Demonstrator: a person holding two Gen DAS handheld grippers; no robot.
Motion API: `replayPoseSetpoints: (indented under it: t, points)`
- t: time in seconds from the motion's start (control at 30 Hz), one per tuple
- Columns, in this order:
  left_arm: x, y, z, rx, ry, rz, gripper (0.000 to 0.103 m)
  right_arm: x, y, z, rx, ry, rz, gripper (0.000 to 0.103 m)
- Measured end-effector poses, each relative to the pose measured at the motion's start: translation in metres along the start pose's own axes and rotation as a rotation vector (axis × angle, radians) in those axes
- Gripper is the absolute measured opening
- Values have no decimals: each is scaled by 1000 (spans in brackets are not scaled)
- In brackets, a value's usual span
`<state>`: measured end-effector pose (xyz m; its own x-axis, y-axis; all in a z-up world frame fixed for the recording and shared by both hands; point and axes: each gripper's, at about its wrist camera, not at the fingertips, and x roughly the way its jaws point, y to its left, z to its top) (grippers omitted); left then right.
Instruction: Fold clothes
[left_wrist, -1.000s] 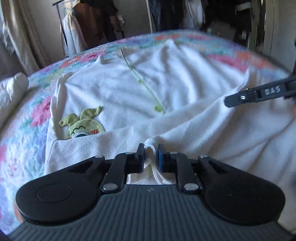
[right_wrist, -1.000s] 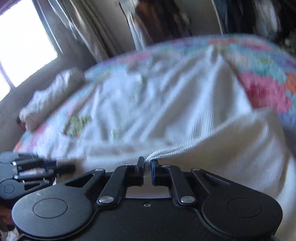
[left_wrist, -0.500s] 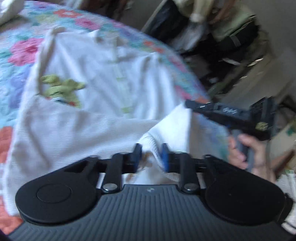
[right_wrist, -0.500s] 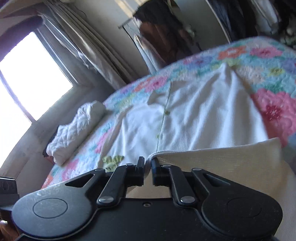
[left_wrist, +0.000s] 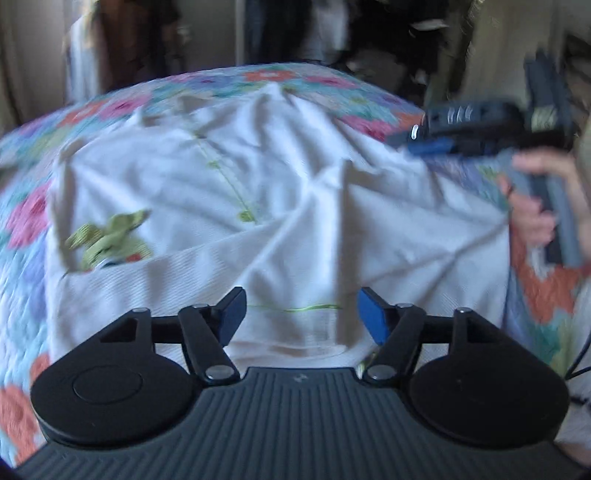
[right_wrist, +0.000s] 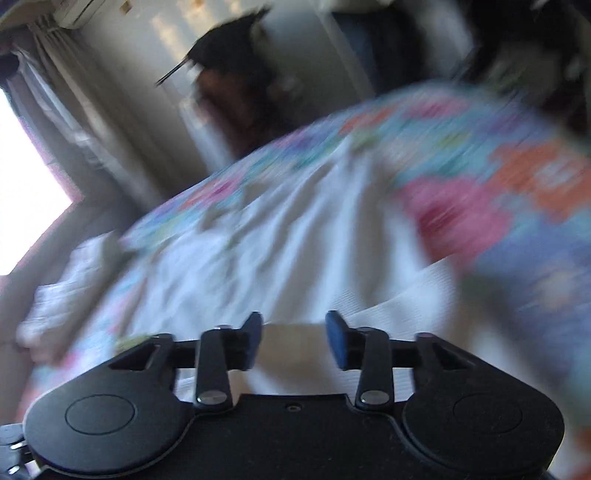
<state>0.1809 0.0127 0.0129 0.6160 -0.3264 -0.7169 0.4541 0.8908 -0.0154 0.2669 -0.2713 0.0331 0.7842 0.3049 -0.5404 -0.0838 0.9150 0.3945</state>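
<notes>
A white garment (left_wrist: 229, 177) with a green button line and a green animal patch (left_wrist: 110, 240) lies on the flowered bedspread (left_wrist: 22, 221), its lower part folded up over the body. My left gripper (left_wrist: 299, 314) is open and empty just above the folded edge. My right gripper (right_wrist: 293, 334) is open and empty over the garment's (right_wrist: 280, 240) right side; the right wrist view is blurred. The right gripper also shows in the left wrist view (left_wrist: 461, 133), held by a hand at the right.
A rolled white cloth (right_wrist: 62, 284) lies at the bed's left edge near a bright window (right_wrist: 26, 206). Hanging clothes (left_wrist: 122, 40) and dark clutter stand behind the bed. The bedspread (right_wrist: 480, 192) extends to the right of the garment.
Both grippers have opened and let go of the garment's hem. The folded part now lies on the garment. The right gripper has moved off to the right.
</notes>
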Motion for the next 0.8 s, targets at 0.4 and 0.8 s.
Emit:
replayPoseSetpoints:
  t: [0.4, 0.8]
  points:
    - [40, 27, -3, -201, 95, 20, 12, -34, -9, -16, -96, 66, -144, 64]
    - [-25, 119, -13, -798, -92, -346, 12, -26, -60, -14, 116, 57, -242, 65]
